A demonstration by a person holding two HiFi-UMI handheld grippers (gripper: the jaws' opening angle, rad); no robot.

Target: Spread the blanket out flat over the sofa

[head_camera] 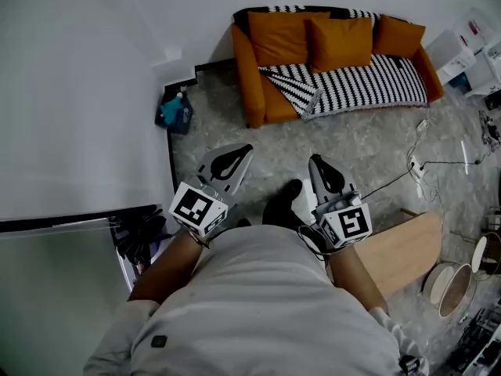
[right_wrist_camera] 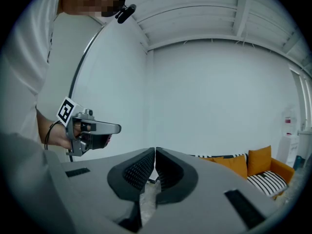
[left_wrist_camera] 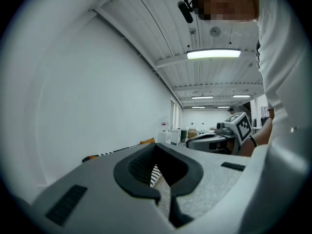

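An orange sofa [head_camera: 258, 77] stands against the far wall with three orange cushions [head_camera: 340, 41]. A black-and-white striped blanket [head_camera: 364, 83] lies over its seat and backrest, and its left corner [head_camera: 301, 92] is folded over on itself. Both grippers hover over the floor well short of the sofa, in front of the person's chest. My left gripper [head_camera: 244, 150] is shut and holds nothing. So is my right gripper [head_camera: 315, 161]. In the right gripper view the jaws [right_wrist_camera: 155, 151] meet with the sofa [right_wrist_camera: 263, 165] far off to the right. The left gripper view shows tips [left_wrist_camera: 156, 146] touching.
A blue object [head_camera: 174, 110] sits by the wall corner left of the sofa. Cables and a power strip [head_camera: 419, 169] trail over the floor at right. A wooden board [head_camera: 403, 249], round tubs [head_camera: 454, 287] and white boxes [head_camera: 462, 49] crowd the right side. My dark shoe [head_camera: 282, 202] is between the grippers.
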